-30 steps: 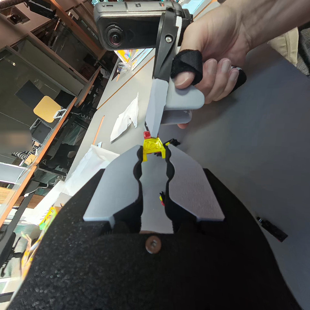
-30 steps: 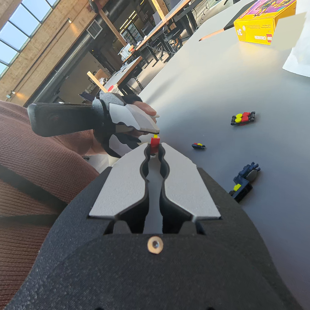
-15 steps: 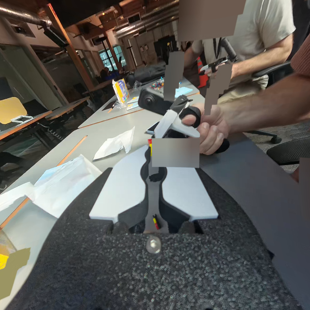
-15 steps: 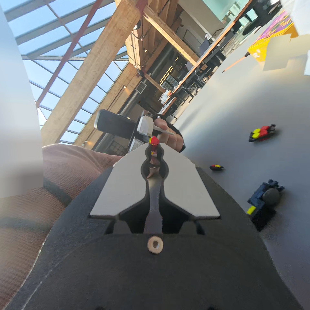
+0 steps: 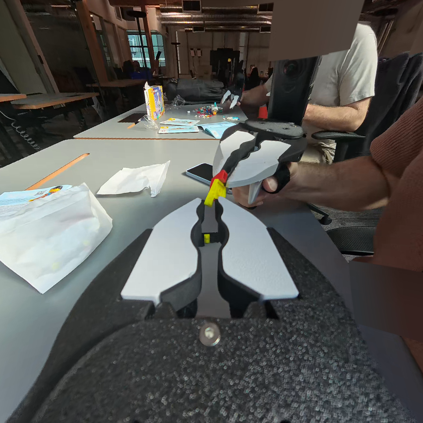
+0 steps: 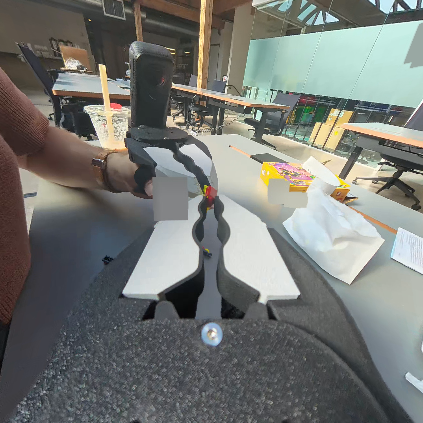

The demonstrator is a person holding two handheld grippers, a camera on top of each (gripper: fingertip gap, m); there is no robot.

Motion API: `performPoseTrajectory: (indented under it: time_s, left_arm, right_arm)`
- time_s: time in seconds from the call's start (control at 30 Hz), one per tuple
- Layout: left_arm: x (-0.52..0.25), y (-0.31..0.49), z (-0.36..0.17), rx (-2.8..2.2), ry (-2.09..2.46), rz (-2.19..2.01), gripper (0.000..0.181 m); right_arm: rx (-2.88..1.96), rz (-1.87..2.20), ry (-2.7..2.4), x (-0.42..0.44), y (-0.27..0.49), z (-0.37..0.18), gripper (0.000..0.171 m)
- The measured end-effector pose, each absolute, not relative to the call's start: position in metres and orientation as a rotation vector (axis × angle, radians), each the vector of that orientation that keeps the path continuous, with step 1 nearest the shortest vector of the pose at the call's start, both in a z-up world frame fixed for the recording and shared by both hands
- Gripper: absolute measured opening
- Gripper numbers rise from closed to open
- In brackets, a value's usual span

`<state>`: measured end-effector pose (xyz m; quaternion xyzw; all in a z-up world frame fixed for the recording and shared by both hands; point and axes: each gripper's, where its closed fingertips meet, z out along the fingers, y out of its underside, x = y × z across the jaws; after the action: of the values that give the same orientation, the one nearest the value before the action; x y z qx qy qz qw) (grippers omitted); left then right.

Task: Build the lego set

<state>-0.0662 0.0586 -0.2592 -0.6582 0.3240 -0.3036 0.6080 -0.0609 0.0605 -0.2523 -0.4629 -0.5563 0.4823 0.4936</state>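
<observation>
A small lego assembly, a yellow piece [image 5: 214,192] with a red piece [image 5: 220,176] on top, is held in the air between both grippers. My left gripper [image 5: 209,202] is shut on the lower end of the yellow piece. My right gripper [image 5: 225,180] comes in from the right and is shut on the red piece. In the right wrist view the assembly [image 6: 210,194] sits at my right gripper's [image 6: 209,199] tips, with the left gripper [image 6: 209,186] opposite. A small yellow-and-black piece [image 5: 207,238] lies on the table below.
On the grey table [image 5: 128,158] lie a white bag [image 5: 45,233], crumpled paper [image 5: 137,178] and a phone [image 5: 201,172]. The right wrist view shows a yellow lego box [image 6: 295,178], a white bag [image 6: 327,231], a booklet [image 6: 409,249], a plastic cup [image 6: 107,123] and a small black piece [image 6: 107,259]. Both grippers' tips are close together, under 4 cm apart.
Both grippers have swung from a steep tilt to level and lifted off the table, keeping the yellow-and-red assembly between them. The left jaws stand closer together than a second ago.
</observation>
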Motion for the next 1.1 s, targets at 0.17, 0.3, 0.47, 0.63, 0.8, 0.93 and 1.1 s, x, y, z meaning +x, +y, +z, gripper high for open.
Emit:
performPoseTrajectory:
  time_s: [0.17, 0.3, 0.47, 0.63, 0.8, 0.93, 1.1]
  left_arm:
    - [-0.062, 0.051, -0.254, -1.482, 0.742, -0.831, 0.005]
    - [-0.063, 0.051, -0.254, -1.451, 0.776, -0.74, 0.002]
    - [-0.06, 0.05, -0.254, -1.333, 1.022, -0.278, 0.002]
    - [-0.058, 0.046, -0.26, -1.308, 1.189, -0.172, 0.002]
    - [-0.058, 0.044, -0.266, -1.33, 1.241, -0.227, 0.002]
    - [-0.059, 0.041, -0.266, -1.394, 1.193, -0.416, 0.002]
    - [-0.06, 0.038, -0.274, -1.446, 1.229, -0.46, 0.002]
  right_arm:
    - [-1.054, 1.144, -1.391, -0.058, 0.056, -0.25, 0.006]
    - [-1.066, 1.153, -1.387, -0.06, 0.057, -0.253, 0.006]
    - [-1.179, 1.452, -1.302, -0.057, 0.061, -0.254, 0.012]
    - [-1.028, 1.288, -1.43, -0.049, 0.053, -0.25, 0.016]
    - [-0.944, 1.166, -1.591, -0.05, 0.051, -0.255, 0.014]
    - [-0.857, 1.038, -1.69, -0.054, 0.047, -0.265, 0.013]
    - [-0.804, 0.994, -1.733, -0.057, 0.043, -0.269, 0.008]
